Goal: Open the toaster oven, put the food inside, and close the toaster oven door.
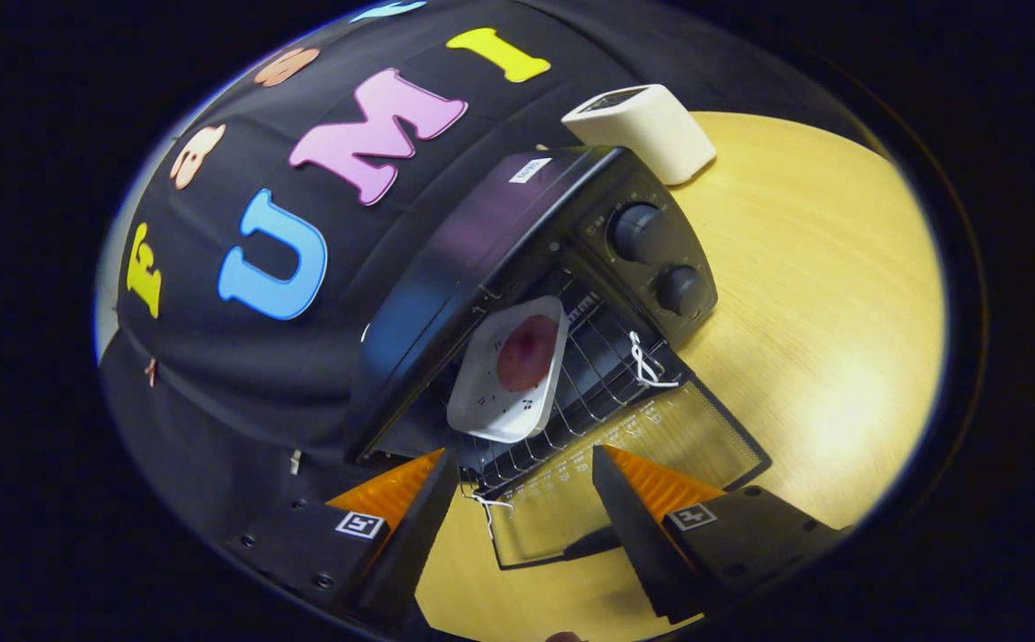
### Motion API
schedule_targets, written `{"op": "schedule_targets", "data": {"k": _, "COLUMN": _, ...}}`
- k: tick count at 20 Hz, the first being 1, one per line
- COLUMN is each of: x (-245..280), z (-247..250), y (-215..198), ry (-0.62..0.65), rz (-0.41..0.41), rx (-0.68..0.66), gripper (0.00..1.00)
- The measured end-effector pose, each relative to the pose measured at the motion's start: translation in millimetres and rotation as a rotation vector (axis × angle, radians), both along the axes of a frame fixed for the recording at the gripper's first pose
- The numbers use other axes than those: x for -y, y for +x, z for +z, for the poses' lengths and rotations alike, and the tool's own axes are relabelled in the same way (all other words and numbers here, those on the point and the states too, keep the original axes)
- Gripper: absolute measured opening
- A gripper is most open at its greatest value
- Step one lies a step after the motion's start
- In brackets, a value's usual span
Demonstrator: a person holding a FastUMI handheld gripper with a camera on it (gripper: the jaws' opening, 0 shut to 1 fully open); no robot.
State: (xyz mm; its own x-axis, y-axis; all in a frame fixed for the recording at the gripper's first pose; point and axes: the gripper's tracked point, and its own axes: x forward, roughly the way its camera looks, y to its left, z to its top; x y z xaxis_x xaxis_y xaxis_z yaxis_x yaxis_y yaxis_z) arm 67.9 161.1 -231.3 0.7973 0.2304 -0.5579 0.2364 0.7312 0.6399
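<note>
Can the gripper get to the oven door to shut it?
Probably yes. The gripper is open and holds nothing, and the glass door lies folded down flat right between its fingers. The plate already sits on the rack inside the toaster oven, clear of the door.

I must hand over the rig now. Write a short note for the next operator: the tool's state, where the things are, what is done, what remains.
Tool: open, holding nothing, fingers spread just in front of the lowered door.
Toaster oven: on the wooden table, door fully open and lying flat between the fingers.
Food: on a white plate, already resting on the wire rack inside the oven, just beyond the fingers.
Done: door opened, food placed inside.
Left: lift the door and close it. White strings are tied at its corners, probably for pulling.
A white appliance stands behind the oven; not needed.
</note>
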Motion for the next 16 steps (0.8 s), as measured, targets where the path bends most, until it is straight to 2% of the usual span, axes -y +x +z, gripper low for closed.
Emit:
{"op": "schedule_targets", "data": {"k": 3, "x": 9.8, "z": -3.7, "y": -24.1, "ry": -0.176, "rz": 0.090, "rx": -0.013, "gripper": 0.99}}
{"op": "schedule_targets", "data": {"k": 11, "x": 15.2, "z": -36.4, "y": -88.2, "ry": -0.484, "rz": 0.311, "rx": -0.018, "gripper": 0.99}}
{"op": "schedule_targets", "data": {"k": 16, "x": 17.1, "z": -67.8, "y": -103.0, "ry": -0.596, "rz": 0.348, "rx": -0.087, "gripper": 0.99}}
